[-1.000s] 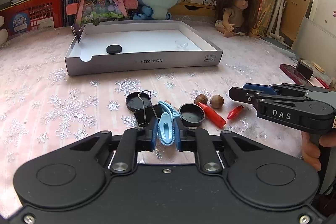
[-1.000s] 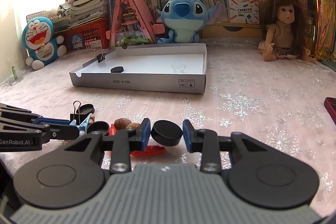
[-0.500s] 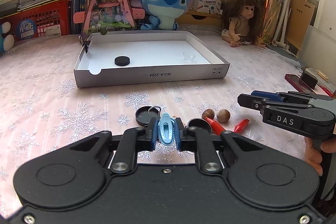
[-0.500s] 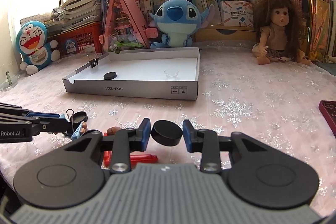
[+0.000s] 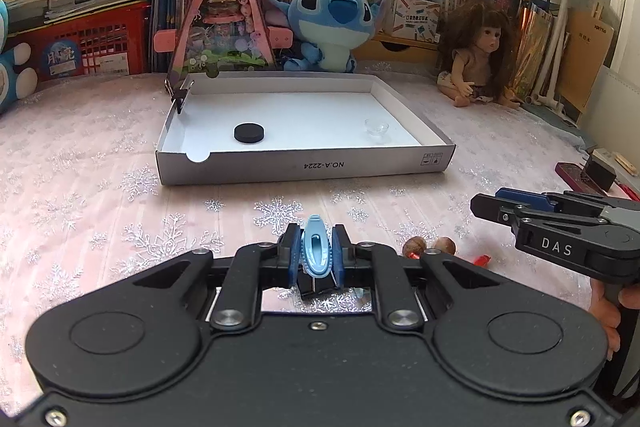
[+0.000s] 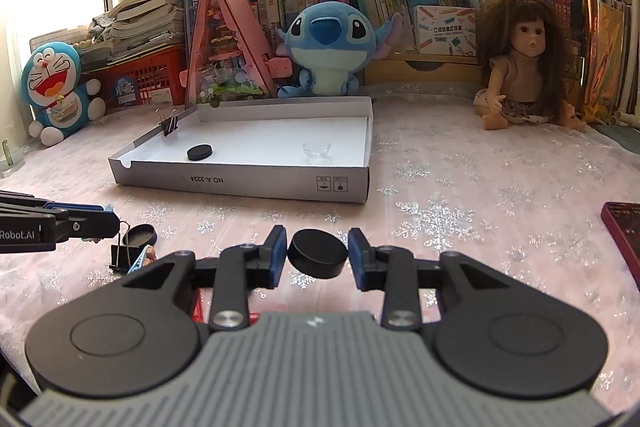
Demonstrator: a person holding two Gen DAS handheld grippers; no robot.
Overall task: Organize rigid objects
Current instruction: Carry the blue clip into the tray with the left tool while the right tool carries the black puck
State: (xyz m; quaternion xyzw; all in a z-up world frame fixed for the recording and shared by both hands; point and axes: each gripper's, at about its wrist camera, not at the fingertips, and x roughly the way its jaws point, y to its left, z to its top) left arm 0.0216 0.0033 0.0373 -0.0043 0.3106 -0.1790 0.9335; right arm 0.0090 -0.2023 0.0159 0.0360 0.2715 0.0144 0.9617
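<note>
While the left gripper [image 5: 316,254] clenches a blue clip [image 5: 316,251], the right gripper [image 6: 318,257] grasps one black cap [image 6: 318,259]. Open tablecloth [image 5: 100,195] separates both from the white tray [image 5: 304,167] at frame centre, which holds one black cap [image 5: 249,133] and one clear cup [image 5: 376,127].

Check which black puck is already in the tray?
The black puck lying alone on the white tray floor near its left wall; another is held.

Blue clip [image 5: 316,251] and black cap [image 6: 318,258] now lifted.
</note>
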